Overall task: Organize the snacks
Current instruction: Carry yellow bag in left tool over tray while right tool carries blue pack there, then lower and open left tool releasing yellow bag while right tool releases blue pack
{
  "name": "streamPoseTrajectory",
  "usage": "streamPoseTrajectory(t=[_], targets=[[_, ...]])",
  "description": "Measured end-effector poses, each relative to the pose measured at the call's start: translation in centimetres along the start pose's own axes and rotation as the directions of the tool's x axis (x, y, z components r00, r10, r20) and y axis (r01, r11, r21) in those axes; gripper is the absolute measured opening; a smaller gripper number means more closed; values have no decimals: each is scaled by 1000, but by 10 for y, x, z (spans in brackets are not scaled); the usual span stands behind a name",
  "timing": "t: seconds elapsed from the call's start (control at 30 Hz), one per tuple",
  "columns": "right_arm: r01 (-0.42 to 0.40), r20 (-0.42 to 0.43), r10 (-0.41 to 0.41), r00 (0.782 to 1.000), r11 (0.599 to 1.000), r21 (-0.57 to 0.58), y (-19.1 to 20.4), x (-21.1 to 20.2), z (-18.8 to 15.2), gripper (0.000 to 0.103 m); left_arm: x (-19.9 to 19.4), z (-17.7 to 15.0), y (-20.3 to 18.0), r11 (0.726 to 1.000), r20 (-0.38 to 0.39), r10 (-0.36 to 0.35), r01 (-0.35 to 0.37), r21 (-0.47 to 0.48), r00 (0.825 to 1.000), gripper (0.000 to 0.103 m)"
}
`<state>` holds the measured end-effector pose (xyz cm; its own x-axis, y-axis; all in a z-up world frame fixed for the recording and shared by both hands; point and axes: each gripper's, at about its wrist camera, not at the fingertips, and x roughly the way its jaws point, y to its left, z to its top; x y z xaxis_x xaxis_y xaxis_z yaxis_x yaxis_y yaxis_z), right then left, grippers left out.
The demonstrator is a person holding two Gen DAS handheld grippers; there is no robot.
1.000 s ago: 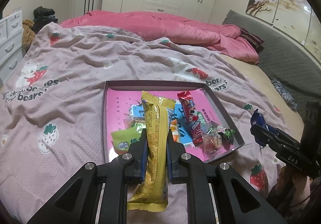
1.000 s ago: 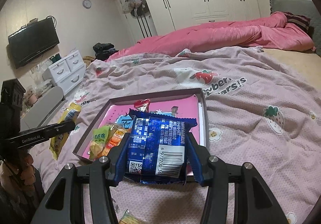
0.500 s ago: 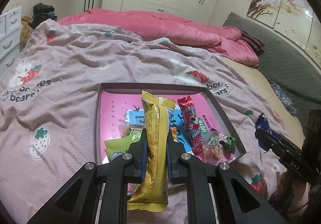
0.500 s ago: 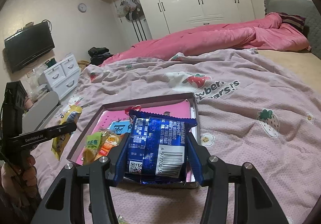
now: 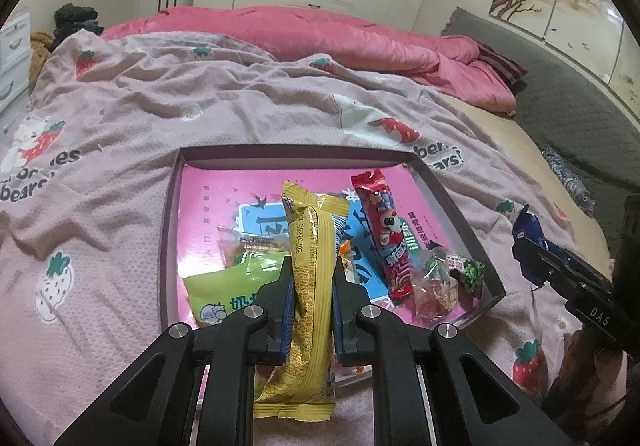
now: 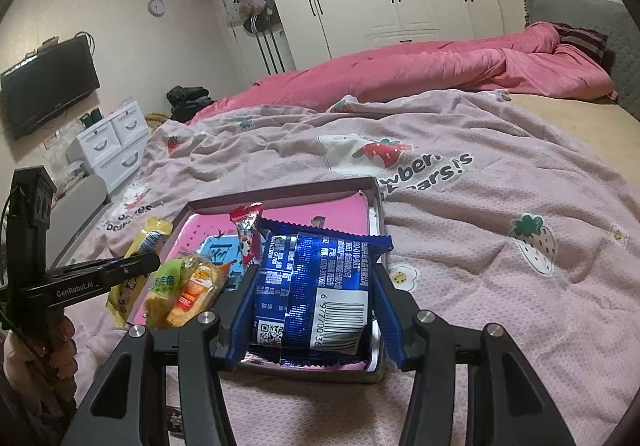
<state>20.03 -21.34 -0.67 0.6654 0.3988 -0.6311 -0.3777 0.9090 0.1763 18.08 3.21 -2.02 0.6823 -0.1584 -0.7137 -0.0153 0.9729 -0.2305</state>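
A shallow pink-lined box (image 5: pixel 170 230) lies on the bed and holds several snacks: a red packet (image 5: pixel 383 234), a green packet (image 5: pixel 224 292), wrapped candies (image 5: pixel 436 286). My left gripper (image 5: pixel 312 282) is shut on a long yellow snack bar (image 5: pixel 310 286), held upright over the box's near edge. My right gripper (image 6: pixel 316 286) is shut on a blue snack packet (image 6: pixel 316 286) above the box's (image 6: pixel 376 206) near right corner. The right gripper also shows in the left wrist view (image 5: pixel 536 258), and the left gripper in the right wrist view (image 6: pixel 132 266).
A pale pink strawberry-print blanket (image 5: pixel 120 126) covers the bed. A pink duvet (image 5: pixel 340 34) lies bunched at the far side. A grey headboard (image 5: pixel 580 98) stands at the right. White drawers (image 6: pixel 108 142) and a wall TV (image 6: pixel 48 86) are beyond the bed's left.
Both grippers have moved closer over the box, each still holding its packet. The box looks larger and nearer in both views.
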Motion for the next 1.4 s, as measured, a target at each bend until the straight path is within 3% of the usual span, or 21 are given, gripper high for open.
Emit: streamPoseTrajectory(t=[1.03, 1.4], targets=[[9, -116, -16, 993, 998, -58, 11, 56, -11, 53, 25, -6, 7, 1000, -47, 28, -28, 2, 999, 16], [16, -106, -27, 994, 995, -97, 16, 68, -11, 54, 26, -7, 7, 999, -48, 32, -32, 3, 998, 15]])
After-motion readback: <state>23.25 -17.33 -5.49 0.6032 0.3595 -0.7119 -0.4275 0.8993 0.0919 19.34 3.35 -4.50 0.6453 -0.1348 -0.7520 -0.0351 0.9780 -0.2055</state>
